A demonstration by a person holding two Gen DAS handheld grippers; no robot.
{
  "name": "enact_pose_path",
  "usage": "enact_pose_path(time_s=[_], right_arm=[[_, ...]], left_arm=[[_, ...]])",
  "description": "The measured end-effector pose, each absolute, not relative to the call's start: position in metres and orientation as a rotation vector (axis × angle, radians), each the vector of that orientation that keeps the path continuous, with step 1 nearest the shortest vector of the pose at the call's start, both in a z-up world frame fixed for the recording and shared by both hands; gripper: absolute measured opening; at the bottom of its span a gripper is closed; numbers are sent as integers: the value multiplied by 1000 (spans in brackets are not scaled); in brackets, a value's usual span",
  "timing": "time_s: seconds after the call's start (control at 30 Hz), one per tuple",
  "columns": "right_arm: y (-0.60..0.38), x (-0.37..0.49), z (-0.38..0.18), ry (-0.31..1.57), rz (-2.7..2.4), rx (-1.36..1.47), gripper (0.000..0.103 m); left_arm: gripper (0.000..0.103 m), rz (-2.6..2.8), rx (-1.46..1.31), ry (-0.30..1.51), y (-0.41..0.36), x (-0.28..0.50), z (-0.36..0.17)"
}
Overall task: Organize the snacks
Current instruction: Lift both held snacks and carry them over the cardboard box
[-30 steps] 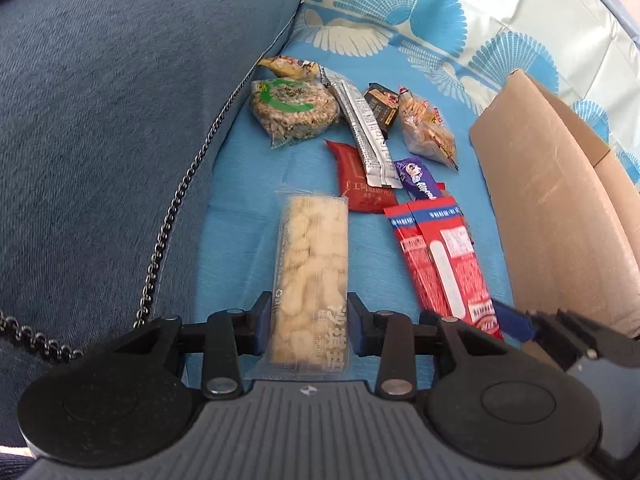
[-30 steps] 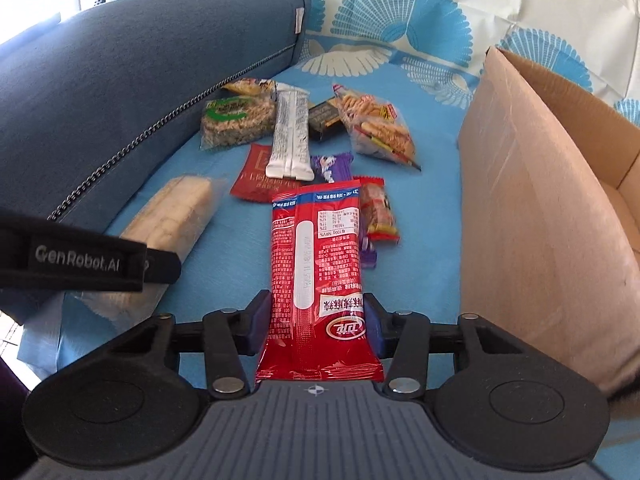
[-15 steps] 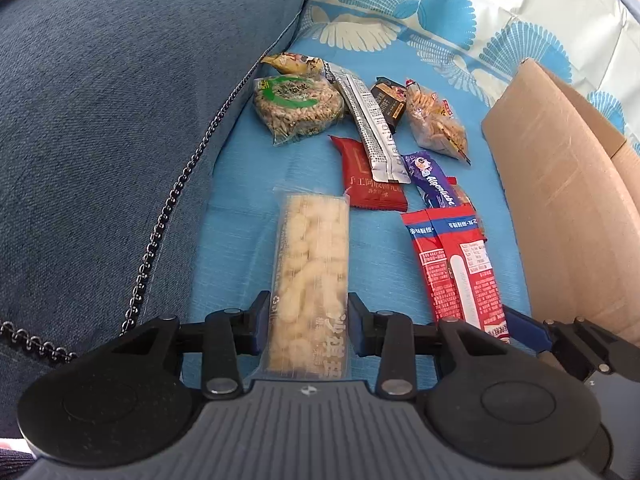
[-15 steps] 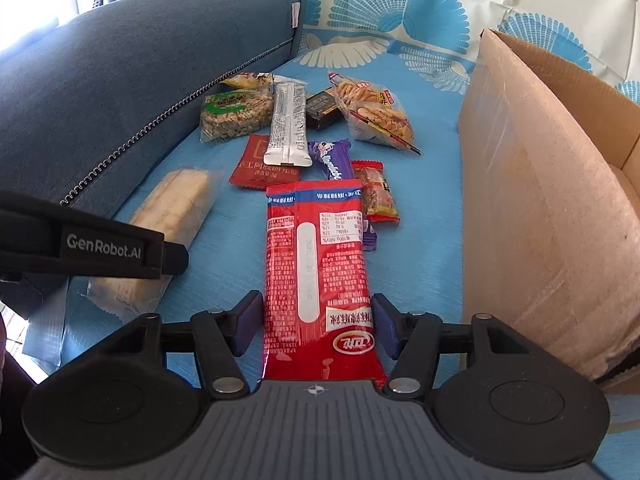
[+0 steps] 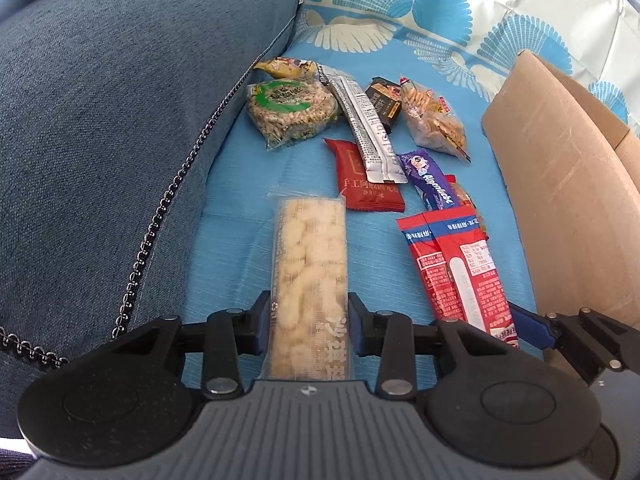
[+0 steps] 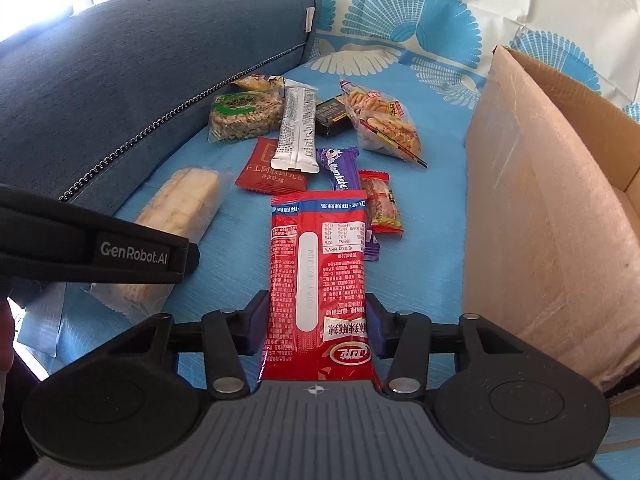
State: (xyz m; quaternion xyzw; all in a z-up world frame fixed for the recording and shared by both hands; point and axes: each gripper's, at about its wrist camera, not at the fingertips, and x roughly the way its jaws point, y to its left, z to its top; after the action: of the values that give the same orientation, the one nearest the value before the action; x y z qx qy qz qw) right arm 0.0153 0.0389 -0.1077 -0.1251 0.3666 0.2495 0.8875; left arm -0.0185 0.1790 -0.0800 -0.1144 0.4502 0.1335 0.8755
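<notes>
- Near left, left gripper clamps the clear rice-puff bar by its end.
- Right gripper grips the red wafer pack, probably bound for the cardboard box at right.

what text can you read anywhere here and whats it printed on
"GenRobot.AI": side of the left claw.
"Alpenliebe": purple candy wrapper.
"手工阿胶": dark red sachet.
"沙琪玛", partly hidden: clear pastry bar in the left claw.
Long red packet, silver stick: print too small.

Cardboard box walls the right, sofa cushion the left; snack pile ahead.
</notes>
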Motion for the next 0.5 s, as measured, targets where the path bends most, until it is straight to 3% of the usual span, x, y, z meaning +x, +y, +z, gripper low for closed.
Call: enact_pose_path(time_s=[0.2,0.5], right_arm=[[28,2,-90,692,511,-235,49],[4,-27,-52,503,517,-172,48]], left_arm=[[40,237,-265,901,177,-28,-73],[40,174,-365,684,172,-65,-38]])
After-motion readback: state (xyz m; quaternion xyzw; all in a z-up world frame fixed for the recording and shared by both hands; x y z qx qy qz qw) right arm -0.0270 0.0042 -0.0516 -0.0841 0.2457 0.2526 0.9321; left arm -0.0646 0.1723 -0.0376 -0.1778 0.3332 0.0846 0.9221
